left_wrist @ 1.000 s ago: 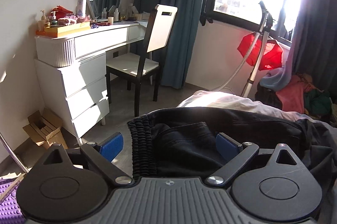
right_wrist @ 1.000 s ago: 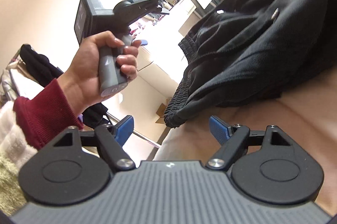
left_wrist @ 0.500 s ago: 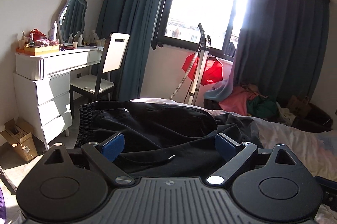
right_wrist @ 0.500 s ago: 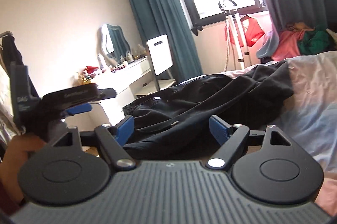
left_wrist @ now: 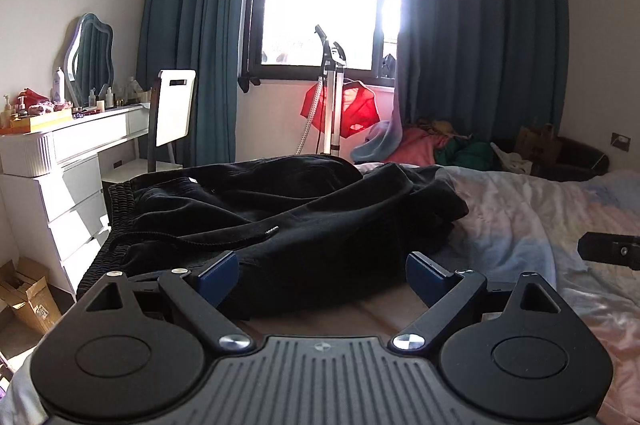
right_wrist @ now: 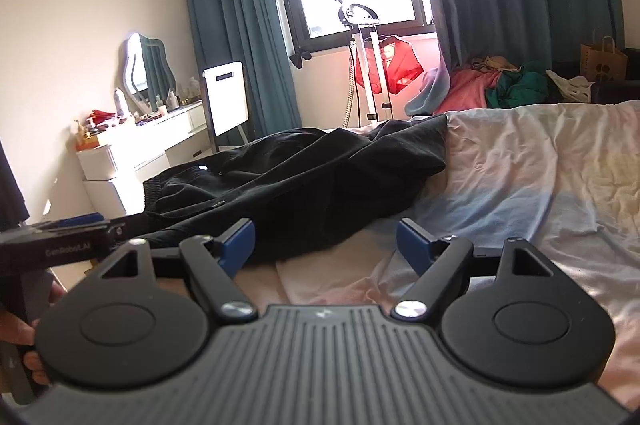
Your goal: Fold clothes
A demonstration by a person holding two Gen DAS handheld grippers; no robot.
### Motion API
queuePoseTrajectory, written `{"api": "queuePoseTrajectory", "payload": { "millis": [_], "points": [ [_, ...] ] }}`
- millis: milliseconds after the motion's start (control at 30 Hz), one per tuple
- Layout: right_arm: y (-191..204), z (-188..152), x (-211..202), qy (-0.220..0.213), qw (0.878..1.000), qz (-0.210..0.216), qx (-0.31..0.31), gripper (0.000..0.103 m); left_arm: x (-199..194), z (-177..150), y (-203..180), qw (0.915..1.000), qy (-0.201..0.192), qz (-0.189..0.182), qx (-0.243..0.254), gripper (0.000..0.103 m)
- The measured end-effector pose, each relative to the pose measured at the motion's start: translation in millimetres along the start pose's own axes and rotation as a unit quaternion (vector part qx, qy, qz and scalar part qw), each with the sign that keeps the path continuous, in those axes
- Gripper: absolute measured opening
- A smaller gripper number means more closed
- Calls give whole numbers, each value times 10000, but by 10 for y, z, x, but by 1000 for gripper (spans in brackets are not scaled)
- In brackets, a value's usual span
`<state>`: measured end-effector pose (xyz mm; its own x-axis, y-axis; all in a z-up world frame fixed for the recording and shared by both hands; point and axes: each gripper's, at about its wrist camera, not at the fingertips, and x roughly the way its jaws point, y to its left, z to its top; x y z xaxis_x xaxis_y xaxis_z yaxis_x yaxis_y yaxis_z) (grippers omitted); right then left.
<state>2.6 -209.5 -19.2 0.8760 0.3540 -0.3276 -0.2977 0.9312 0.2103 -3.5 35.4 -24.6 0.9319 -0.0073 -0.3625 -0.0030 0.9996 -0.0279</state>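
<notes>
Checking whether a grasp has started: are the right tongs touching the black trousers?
Apart. In the right wrist view the right tongs stand open, and bare bed sheet shows between the blue pads; the black trousers lie beyond and left.

A pair of black trousers [left_wrist: 280, 221] lies crumpled on the bed [left_wrist: 520, 225], near its left edge. The ribbed elastic waistband [left_wrist: 120, 209] faces that edge, with a dark drawstring [left_wrist: 224, 235] trailing across the cloth. The legs [right_wrist: 400, 149] run in loose folds toward the window side.
</notes>
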Motion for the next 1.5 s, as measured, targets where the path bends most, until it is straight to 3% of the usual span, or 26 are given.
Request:
{"api": "queuePoseTrajectory", "payload": {
  "millis": [267,600,767,867,1067,1300,1400,1500],
  "points": [
    [-13,-107,-124,-24,9998,-168,-140,80,108,-98,42,9997,125,185,114,92],
    [-151,-36,-250,-123,9993,-216,293,80,228,-201,-20,9974,165,391,585,89],
    [-220,25,-329,-24,9973,-520,517,80,461,-204,-133,9950,193,338,918,88],
    [-343,59,-343,35,9948,-725,721,80,810,-151,-359,9865,238,319,1591,84],
    [-727,-52,-33,255,9910,-638,1145,81,1698,131,-717,9749,249,102,2209,83],
    [-1176,-182,330,511,9837,-535,1636,81,3047,844,-1029,9816,189,95,1899,83],
    [-1388,-270,565,682,9780,-551,1891,81,3651,1045,-1213,9816,228,313,1872,83],
    [-1555,-384,863,885,9716,-504,2134,82,4261,1142,-1318,9799,867,219,1783,84]
  ]
}}
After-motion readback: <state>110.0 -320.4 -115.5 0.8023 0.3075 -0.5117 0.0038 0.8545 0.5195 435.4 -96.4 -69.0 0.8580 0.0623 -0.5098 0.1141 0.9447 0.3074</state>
